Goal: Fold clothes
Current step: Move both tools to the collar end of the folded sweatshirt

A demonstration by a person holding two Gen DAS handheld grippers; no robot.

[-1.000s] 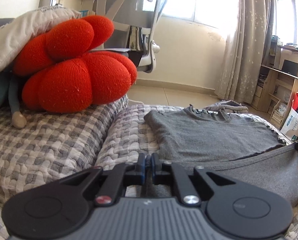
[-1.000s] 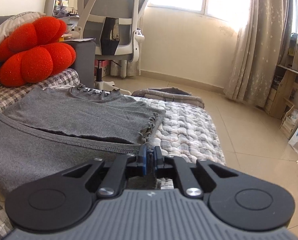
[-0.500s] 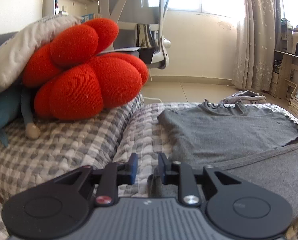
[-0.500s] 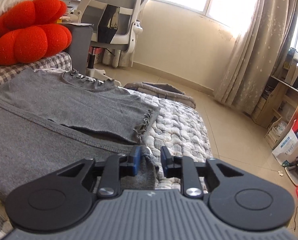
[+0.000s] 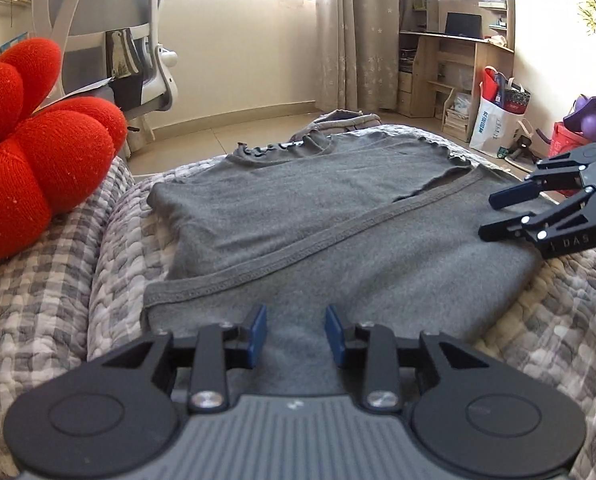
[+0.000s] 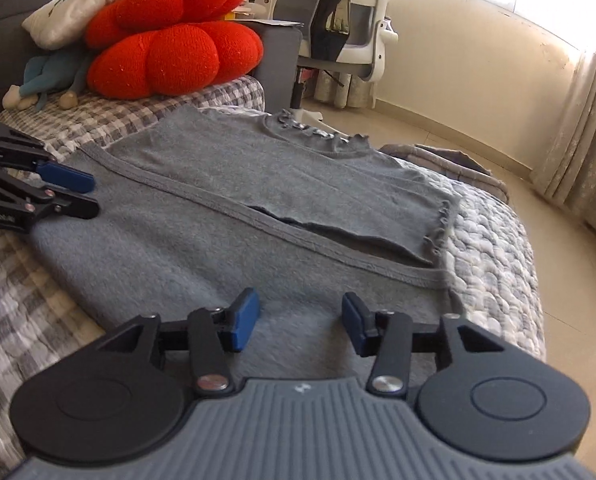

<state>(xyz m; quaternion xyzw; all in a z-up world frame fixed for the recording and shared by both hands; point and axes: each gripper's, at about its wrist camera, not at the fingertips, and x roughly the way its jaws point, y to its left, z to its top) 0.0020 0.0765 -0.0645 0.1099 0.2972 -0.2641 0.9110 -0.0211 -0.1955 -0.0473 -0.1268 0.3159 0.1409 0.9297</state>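
A grey shirt (image 5: 298, 208) lies on the checkered quilt (image 5: 58, 288), its lower half folded up so the stitched hem runs slantwise across it. My left gripper (image 5: 296, 332) hovers over the shirt's near left edge. Its jaws are opening; cloth lies in the gap below them, but the blue pads (image 5: 258, 330) do not press on it. In the right wrist view the shirt (image 6: 258, 200) fills the middle. My right gripper (image 6: 300, 320) is over its near right corner, jaws also opening, pads clear of the cloth. Each gripper shows in the other's view, the right gripper (image 5: 490, 218) and the left gripper (image 6: 94, 196).
A red knitted cushion (image 5: 38, 168) (image 6: 170, 56) and a pale pillow (image 6: 78, 4) sit at the left. Another grey garment (image 5: 342, 120) (image 6: 450, 160) is bunched at the quilt's far edge. Beyond are a white office chair (image 5: 138, 60), bare floor (image 6: 438, 132), curtains and a desk with bags (image 5: 494, 120).
Both grippers went from shut on the shirt's edge to open and let it go. Both views swung inward, so each gripper now sees the other.
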